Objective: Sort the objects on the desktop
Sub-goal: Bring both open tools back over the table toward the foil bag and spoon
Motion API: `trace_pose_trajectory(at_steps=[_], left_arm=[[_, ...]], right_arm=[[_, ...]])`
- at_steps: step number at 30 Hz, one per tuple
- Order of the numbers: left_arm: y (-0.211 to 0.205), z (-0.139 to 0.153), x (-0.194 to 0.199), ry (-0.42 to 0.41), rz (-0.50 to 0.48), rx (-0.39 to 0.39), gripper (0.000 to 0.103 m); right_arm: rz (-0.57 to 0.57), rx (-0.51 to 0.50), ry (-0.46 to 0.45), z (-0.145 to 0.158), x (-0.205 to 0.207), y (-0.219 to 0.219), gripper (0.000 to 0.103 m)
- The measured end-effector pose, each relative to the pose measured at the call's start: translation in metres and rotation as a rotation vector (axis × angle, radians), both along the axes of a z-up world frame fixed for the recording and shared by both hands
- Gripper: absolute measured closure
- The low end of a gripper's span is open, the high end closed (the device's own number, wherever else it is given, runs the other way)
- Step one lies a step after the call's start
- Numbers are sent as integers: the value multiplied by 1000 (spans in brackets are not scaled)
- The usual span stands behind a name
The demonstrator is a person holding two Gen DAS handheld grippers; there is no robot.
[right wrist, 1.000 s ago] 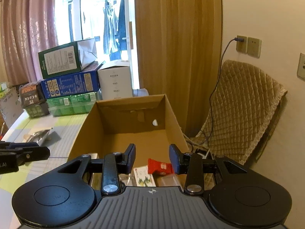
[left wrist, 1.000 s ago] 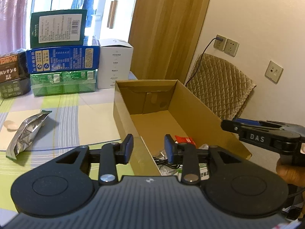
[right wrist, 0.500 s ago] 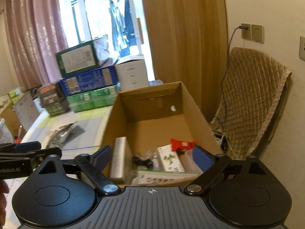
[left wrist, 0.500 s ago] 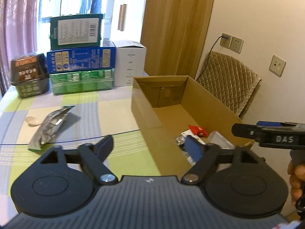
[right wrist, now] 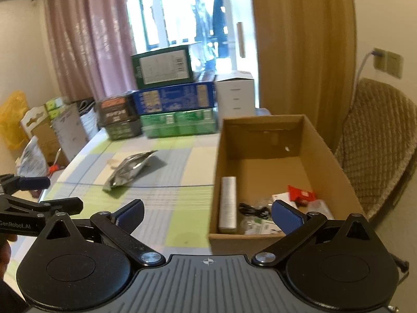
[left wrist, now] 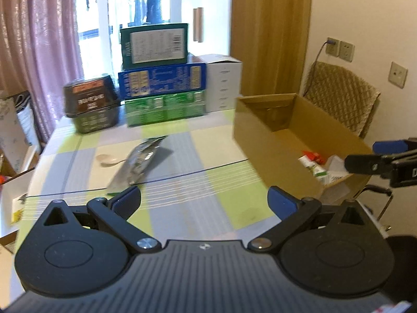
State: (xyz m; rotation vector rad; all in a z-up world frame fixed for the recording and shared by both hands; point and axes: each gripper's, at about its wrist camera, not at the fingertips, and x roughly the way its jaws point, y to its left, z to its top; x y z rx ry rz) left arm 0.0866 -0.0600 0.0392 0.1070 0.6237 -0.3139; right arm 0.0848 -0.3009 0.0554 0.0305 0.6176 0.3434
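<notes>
A silver foil pouch (left wrist: 139,163) (right wrist: 130,170) lies on the checked tablecloth beside a small pale round thing (left wrist: 105,159). An open cardboard box (left wrist: 263,140) (right wrist: 325,154) stands on the table's right side, holding a silver bar (right wrist: 227,202), a black cable (right wrist: 254,210), a red packet (right wrist: 301,194) (left wrist: 312,155) and white-green packets (left wrist: 312,168). My left gripper (left wrist: 204,200) is wide open and empty above the near table, short of the pouch. My right gripper (right wrist: 208,214) is wide open and empty, near the box's front left corner.
Stacked green and blue cartons (left wrist: 161,78), a white box (left wrist: 222,83) and dark tubs (left wrist: 91,107) line the table's far edge. A quilted chair (right wrist: 378,140) stands right of the box. Bags and boxes (right wrist: 39,130) crowd the floor at left.
Both grippers opened from nearly shut to wide open and pulled back from the box. The left view swung left toward the pouch.
</notes>
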Motion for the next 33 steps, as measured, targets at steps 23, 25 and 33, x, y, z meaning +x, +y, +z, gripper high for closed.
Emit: trace_pose_trajectory(at_steps=[23,25,33], left_arm=[[112,0,36,-58,-89,331,1],[117,0,51,-83,-115,377,1],[130,-23,117,-95,-246,468,1]], right_arm=[[535,-445,-222,-8,32,125,2],[637,-539,-279,-17,40,140,2],[902,-763,-347,-63,106,188,2]])
